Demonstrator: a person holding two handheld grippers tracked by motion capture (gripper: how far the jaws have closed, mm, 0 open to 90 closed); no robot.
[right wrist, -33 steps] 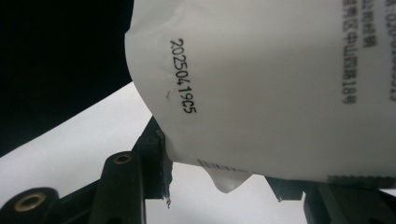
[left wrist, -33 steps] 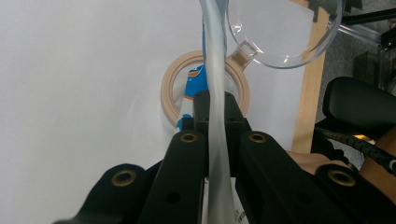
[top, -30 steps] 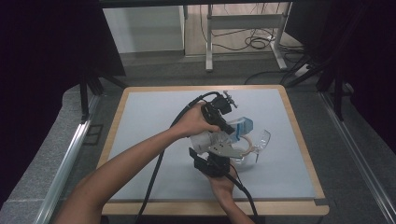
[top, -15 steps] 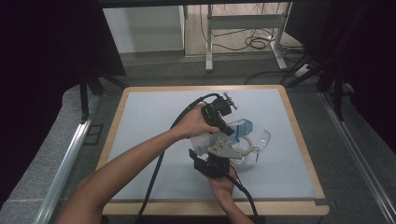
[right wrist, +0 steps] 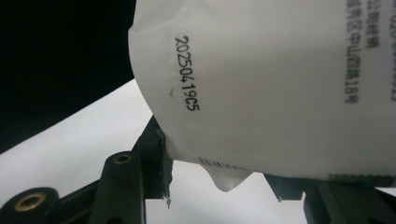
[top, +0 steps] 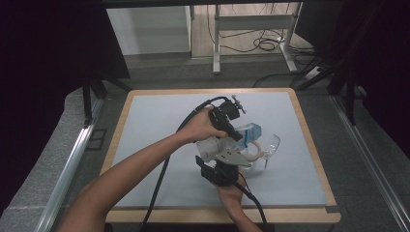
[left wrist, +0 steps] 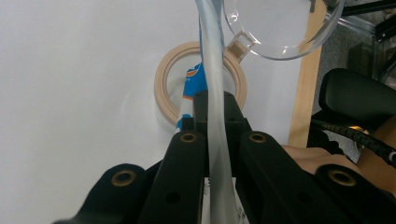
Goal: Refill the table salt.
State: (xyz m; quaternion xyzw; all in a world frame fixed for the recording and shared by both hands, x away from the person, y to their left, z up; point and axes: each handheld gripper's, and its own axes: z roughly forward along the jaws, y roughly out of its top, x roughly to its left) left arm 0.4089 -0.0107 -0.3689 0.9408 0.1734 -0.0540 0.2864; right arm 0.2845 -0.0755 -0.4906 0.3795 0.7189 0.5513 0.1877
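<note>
A: As the high view ran from left to right, the left hand (top: 200, 128) came first, over the middle of the pale table mat (top: 145, 145), carrying the left gripper (top: 235, 129).
B: Jaws?
A: Closed on the white pouch (top: 212, 146), pinching its blue-printed top edge. In the left gripper view the jaws were shut tight on a clear strip of that edge (left wrist: 215, 116).
B: Right side?
A: The right gripper (top: 223, 166) sat just below, held by the right hand (top: 231, 193) from the near edge. Its jaws were clamped on the pouch's lower part. In the right gripper view the white film with a printed date code (right wrist: 187, 74) hung between the two black jaws.
B: So where was the pouch?
A: Off the mat, held between both grippers, roughly mid-table.
B: Anything further right?
A: A beige tape ring (top: 254, 151) lay flat on the mat just beside the grippers, and a clear plastic bowl (top: 270, 144) was touching the ring's far side.
</note>
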